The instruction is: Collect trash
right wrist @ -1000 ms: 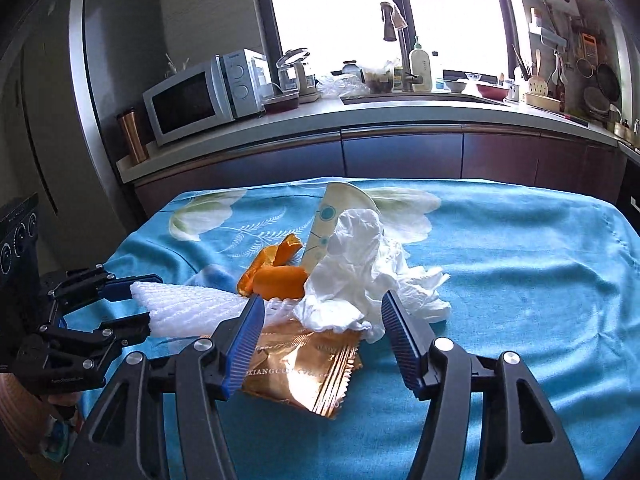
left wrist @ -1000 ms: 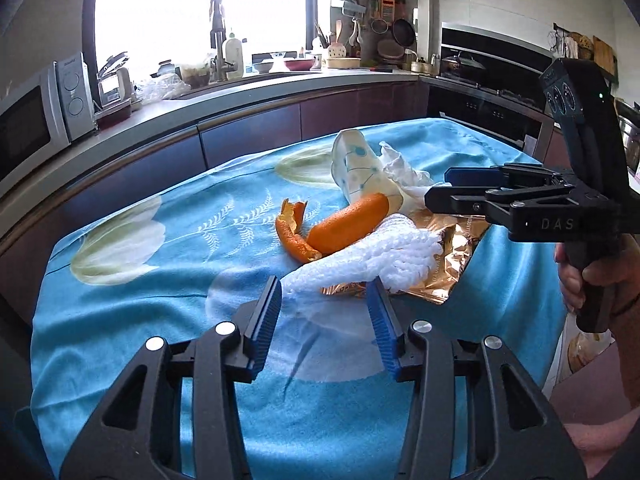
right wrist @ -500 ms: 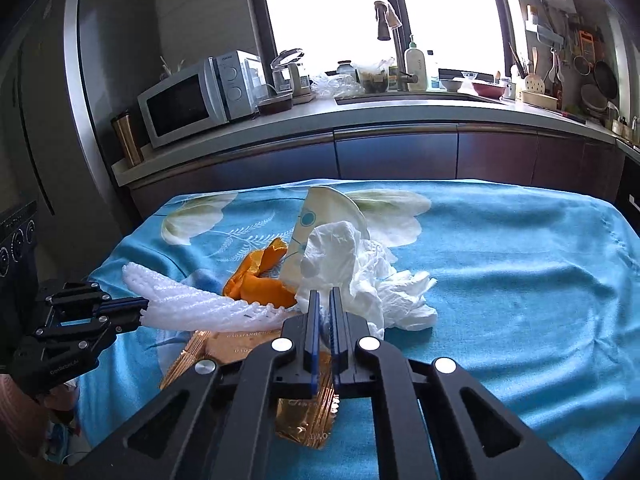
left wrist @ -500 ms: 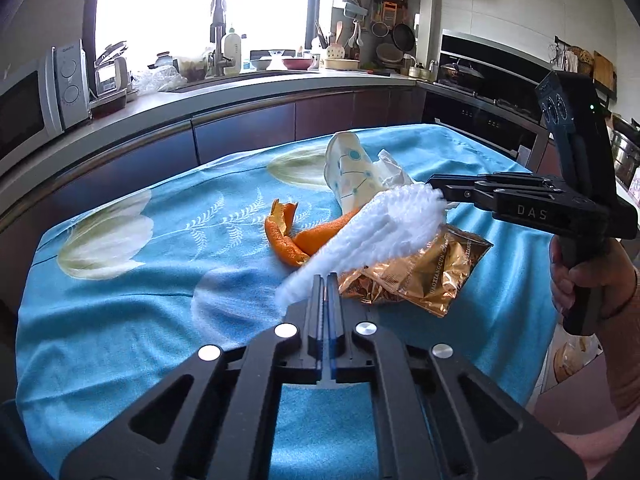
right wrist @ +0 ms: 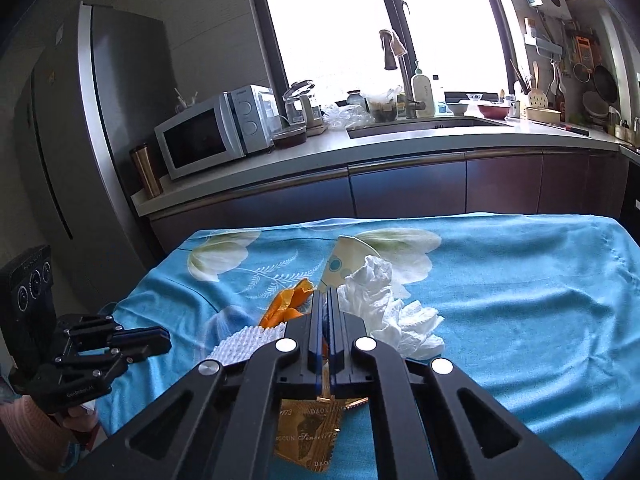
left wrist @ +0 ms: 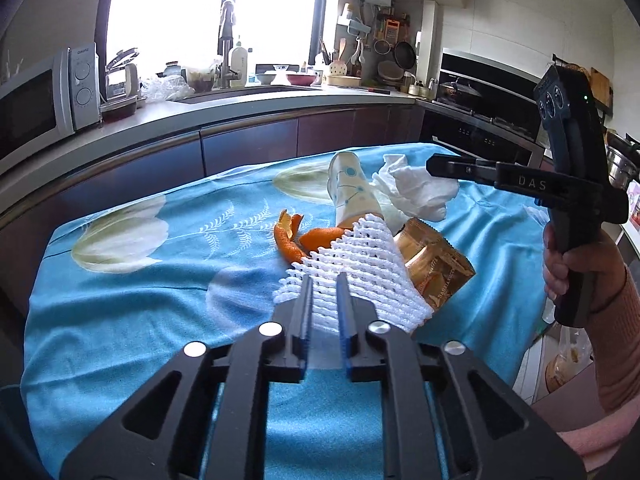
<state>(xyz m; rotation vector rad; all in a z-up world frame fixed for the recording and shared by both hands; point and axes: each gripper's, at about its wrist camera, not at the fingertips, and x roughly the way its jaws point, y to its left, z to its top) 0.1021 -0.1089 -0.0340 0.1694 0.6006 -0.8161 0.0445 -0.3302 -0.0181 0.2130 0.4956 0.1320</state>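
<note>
On the blue flowered cloth (left wrist: pixel 140 300) lies a heap of trash: a white foam net (left wrist: pixel 360 264), orange peel (left wrist: pixel 288 240), a paper cup (left wrist: pixel 352 196) on its side, a gold snack bag (left wrist: pixel 436 268) and a crumpled white tissue (left wrist: pixel 416 192). My left gripper (left wrist: pixel 324 280) is opening; the net's wide near end lies loose between its jaws, unpinched. In the right wrist view the net (right wrist: pixel 248 340) ends short of the left gripper (right wrist: pixel 166 342). My right gripper (right wrist: pixel 324 292) is shut, seemingly on the tissue's (right wrist: pixel 384 304) left edge. The gold bag (right wrist: pixel 308 432) lies beneath it.
A kitchen counter with a microwave (left wrist: pixel 36 100) and a sink runs behind the table. A fridge (right wrist: pixel 80 140) stands at the left. A person's hand (left wrist: pixel 576 264) holds the right gripper (left wrist: pixel 430 168) past the table's right edge, above a bag on the floor (left wrist: pixel 568 360).
Both grippers went from wide open to shut. The left one pinched the foam net and lifted it, then its jaws parted a little. The right one closed by the tissue and rose.
</note>
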